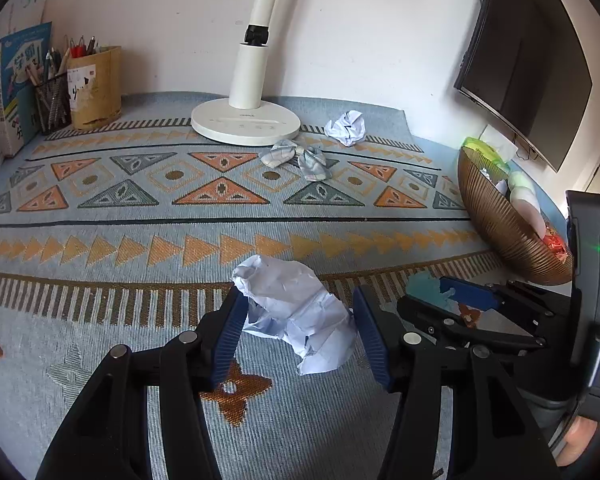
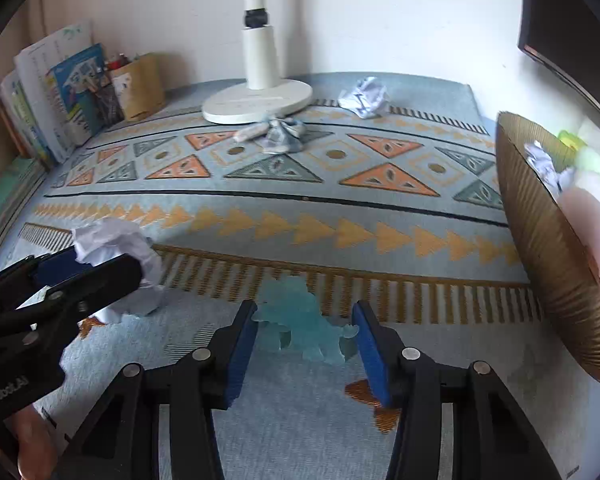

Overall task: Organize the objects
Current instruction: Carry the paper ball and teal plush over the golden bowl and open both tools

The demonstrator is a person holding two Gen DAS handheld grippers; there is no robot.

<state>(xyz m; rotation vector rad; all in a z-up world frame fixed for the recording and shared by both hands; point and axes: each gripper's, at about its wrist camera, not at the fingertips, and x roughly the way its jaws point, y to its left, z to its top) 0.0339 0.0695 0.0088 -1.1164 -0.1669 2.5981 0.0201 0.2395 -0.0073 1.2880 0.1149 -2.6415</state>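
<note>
Left claw (image 1: pixel 298 332): spread wide around crumpled paper (image 1: pixel 296 312) (light, crushable; pinch its middle).
Right claw (image 2: pixel 304 344): spread around teal wrapper (image 2: pixel 300 326), flimsy.

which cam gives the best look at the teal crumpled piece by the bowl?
Right wrist: the teal crumpled piece lies whole on the mat, centred between the open right tongs. In the left wrist view only a sliver shows, mostly hidden behind the right tongs.

left claw (image 1: pixel 298 322) spread, right claw (image 2: pixel 304 334) spread
</note>
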